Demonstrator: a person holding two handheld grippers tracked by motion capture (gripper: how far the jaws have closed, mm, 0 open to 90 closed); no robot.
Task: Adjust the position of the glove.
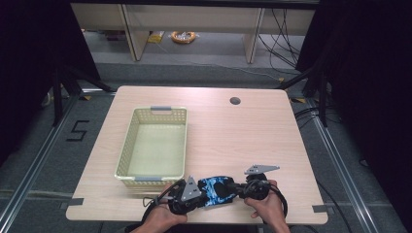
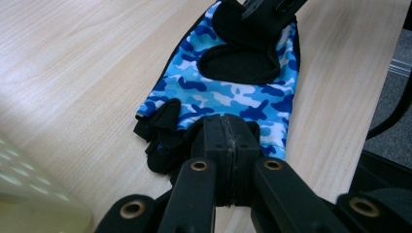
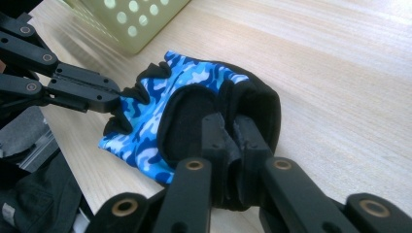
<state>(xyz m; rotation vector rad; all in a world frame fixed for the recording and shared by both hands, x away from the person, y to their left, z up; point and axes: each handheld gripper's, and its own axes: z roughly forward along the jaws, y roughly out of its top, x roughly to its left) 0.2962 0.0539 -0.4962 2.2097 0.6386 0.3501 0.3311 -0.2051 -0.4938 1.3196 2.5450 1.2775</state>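
A blue camouflage fingerless glove (image 1: 215,191) with black trim lies near the table's front edge, between both grippers. My left gripper (image 1: 200,192) is shut on the finger end of the glove (image 2: 228,92), its jaws pressed together over the black finger stubs. My right gripper (image 1: 237,189) is shut on the black wrist cuff of the glove (image 3: 145,126), with cloth pinched between its jaws. In the right gripper view the left gripper (image 3: 114,94) comes in from the left onto the finger end.
A pale yellow-green perforated basket (image 1: 127,145) with grey handles stands left of centre, close behind the left gripper; its wall (image 3: 141,19) is just beyond the glove. A round cable hole (image 1: 235,101) sits at the back of the table. The front edge is close under both hands.
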